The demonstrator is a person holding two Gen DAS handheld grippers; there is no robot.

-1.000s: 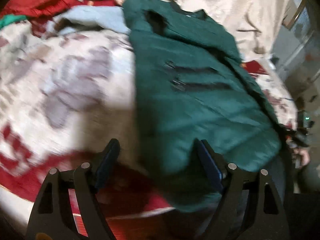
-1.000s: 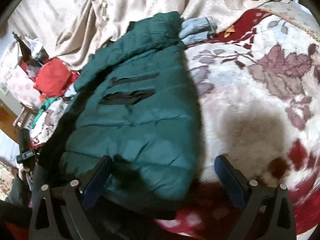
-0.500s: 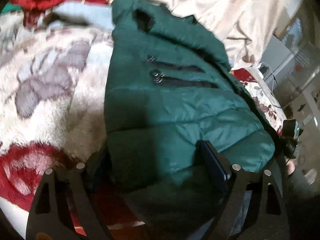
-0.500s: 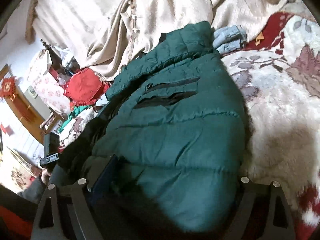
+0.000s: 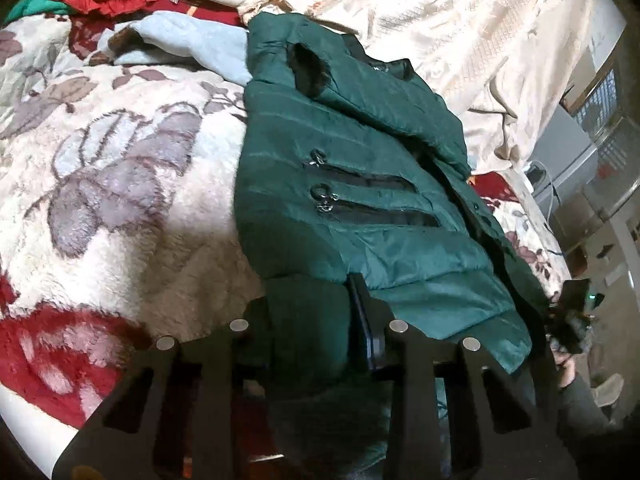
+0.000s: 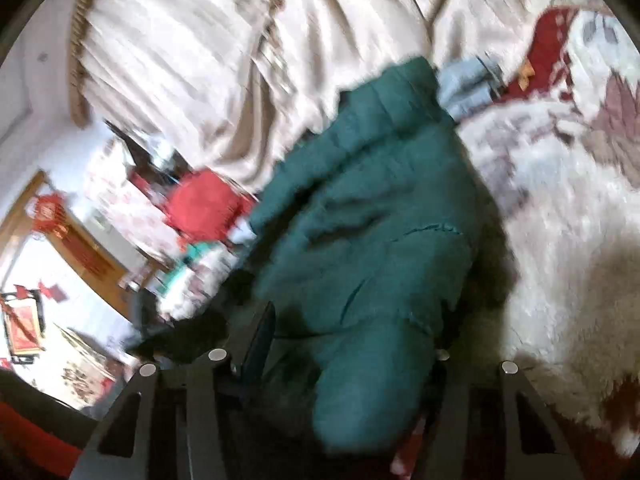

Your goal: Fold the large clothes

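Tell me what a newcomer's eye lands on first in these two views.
The dark green puffer jacket dominates, lying along the middle of the bed with two black zipper pockets showing. Both the left gripper and the right gripper are closed on its near hem. Under it spreads a fluffy cream and red floral blanket, with a pale blue garment at the jacket's far end.

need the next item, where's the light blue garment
In the left wrist view it lies top left on the floral blanket, the blue garment tucked against the green jacket's far end, below the beige cloth.
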